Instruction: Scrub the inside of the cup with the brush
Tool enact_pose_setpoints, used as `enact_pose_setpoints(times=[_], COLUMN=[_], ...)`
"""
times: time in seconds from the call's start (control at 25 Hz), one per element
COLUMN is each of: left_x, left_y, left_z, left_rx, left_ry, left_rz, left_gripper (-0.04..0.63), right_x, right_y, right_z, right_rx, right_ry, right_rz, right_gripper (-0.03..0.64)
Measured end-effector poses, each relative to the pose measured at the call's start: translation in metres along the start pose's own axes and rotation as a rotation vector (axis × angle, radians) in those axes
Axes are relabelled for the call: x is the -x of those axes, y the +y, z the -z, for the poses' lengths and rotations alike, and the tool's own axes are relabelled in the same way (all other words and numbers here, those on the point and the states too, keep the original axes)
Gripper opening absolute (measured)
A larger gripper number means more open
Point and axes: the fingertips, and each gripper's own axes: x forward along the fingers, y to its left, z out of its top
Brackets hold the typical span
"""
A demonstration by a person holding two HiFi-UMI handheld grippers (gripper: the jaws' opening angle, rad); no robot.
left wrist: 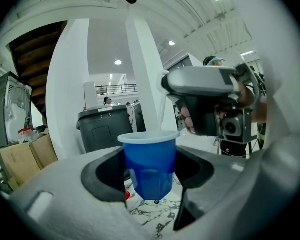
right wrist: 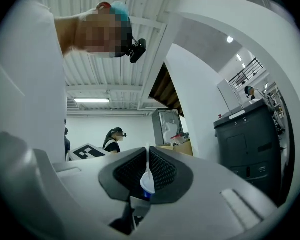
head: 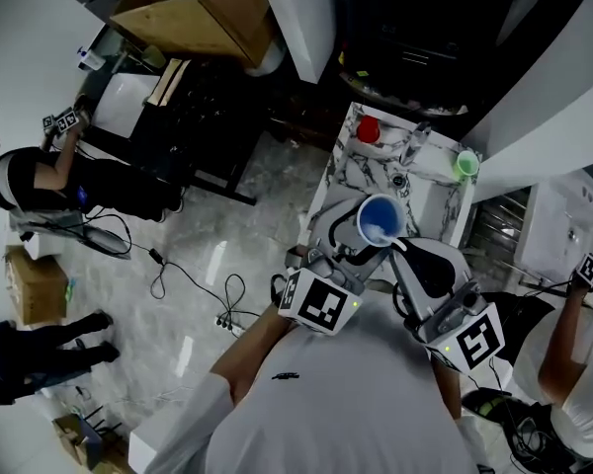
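Left gripper [left wrist: 150, 173] clamps blue plastic cup [head: 380, 221]; right gripper [right wrist: 147, 178] pinches thin white brush [right wrist: 147, 156], tip apparently inside. Scrubbing step; next, sweep wall.

The left forearm [head: 254, 344] reaches forward, bare below a white sleeve. It carries the grey left tool [head: 361, 243], whose jaws press on either side of a blue plastic cup [left wrist: 149, 164] with its mouth facing up. The right tool [head: 403, 252] is gripped in the right hand [left wrist: 189, 120] close beside and above the left tool. Its jaws are pinched together on a thin white brush handle [right wrist: 147, 160].
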Motion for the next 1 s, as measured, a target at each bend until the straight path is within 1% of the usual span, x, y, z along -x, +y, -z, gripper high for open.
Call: enact_pose_setpoints(times=[0.08,0.2,0.32,0.6,0.8,1.0], left_x=[0.002,0.006,0.007,0.006,0.007,0.000], left_y=[-0.002,-0.006,-0.010,-0.016,-0.005,0.003], left_z=[0.000,0.004,0.010,0.009,0.010,0.012], left_rx=[-0.003,0.003,-0.001,-0.013,-0.008,0.007], left_ry=[0.003,0.016,0.026,0.032,0.042,0.051], left_rz=[0.009,0.022,0.037,0.074,0.038,0.007], left_gripper=[0.285,0.285,0.285,0.285,0.285,0.285], right_x=[-0.002,-0.008,-0.015,-0.018,-0.005,0.007], right_y=[0.001,0.006,0.006,-0.014,-0.029,-0.032], right_z=[0.004,0.003,0.003,0.001,0.005,0.014], right_rx=[0.027,0.016,0.029,0.084,0.061,0.029], right_ry=[0.017,0.018,0.023,0.029,0.043,0.077], right_rz=[0.002,-0.011,-0.023,0.028,0.075,0.072], right_gripper=[0.023,0.023,0.023,0.023,0.023,0.023])
